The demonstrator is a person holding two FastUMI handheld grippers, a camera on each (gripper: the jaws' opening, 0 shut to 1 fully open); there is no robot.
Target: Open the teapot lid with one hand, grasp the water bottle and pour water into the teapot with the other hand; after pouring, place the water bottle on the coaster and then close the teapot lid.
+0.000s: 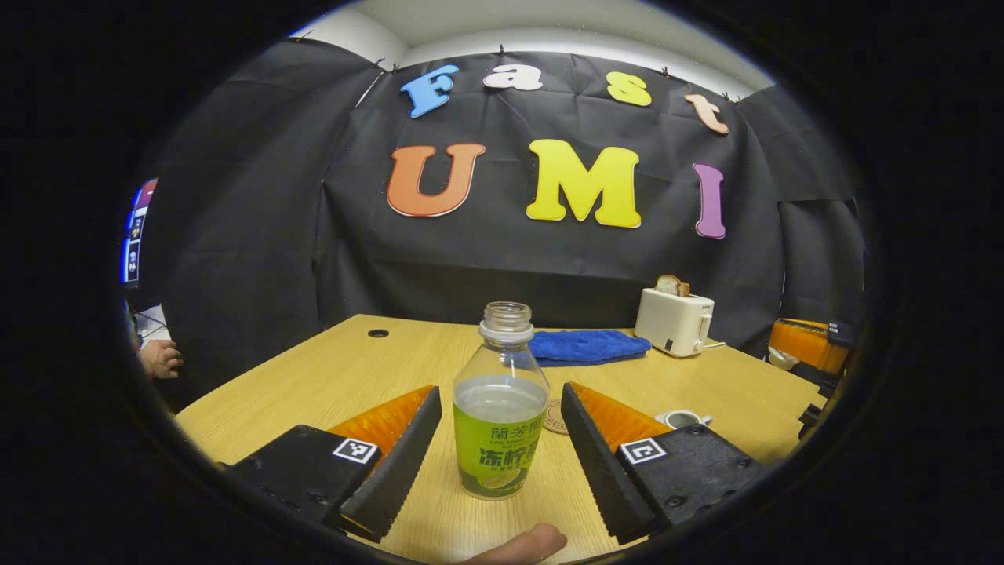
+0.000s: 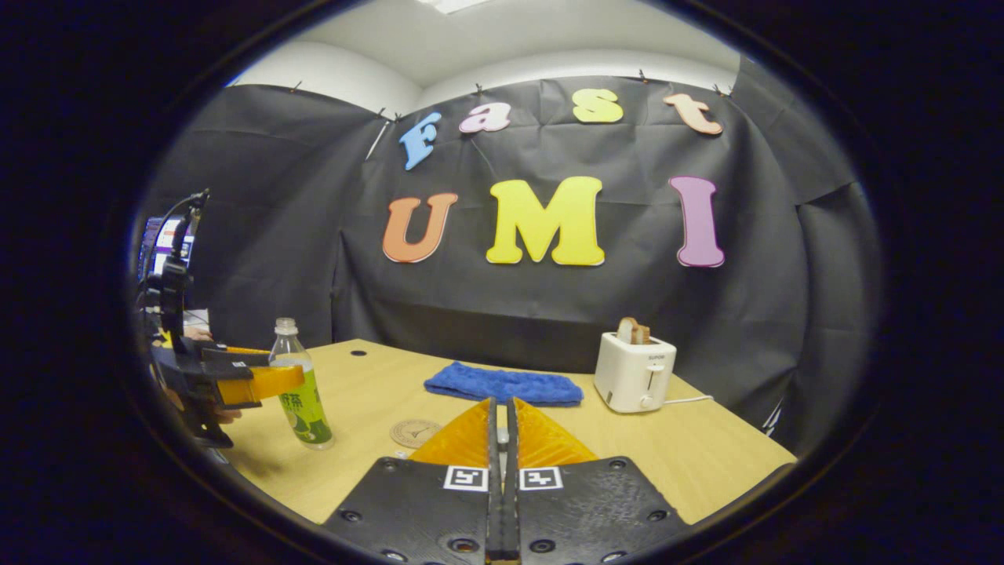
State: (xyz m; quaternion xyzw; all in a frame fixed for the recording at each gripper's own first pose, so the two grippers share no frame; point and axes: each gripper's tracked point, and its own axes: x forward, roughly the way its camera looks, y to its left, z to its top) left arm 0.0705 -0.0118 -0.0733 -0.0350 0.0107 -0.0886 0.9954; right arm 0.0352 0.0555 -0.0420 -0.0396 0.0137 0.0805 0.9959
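Your left tongs [image 1: 500,439] are spread wide around the water bottle [image 1: 500,408], which stands uncapped on the pale wood-grain surface [image 1: 329,377] with a gap on each side, while your right tongs [image 2: 502,439] are clenched together on nothing. The bottle is smooth, thin clear plastic, about half full, so I'd judge an off-centre or hard squeeze could tip it or slop water out. The round coaster [image 2: 416,431] lies just beyond it.

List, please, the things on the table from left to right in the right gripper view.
left gripper → water bottle → coaster → blue cloth → toaster
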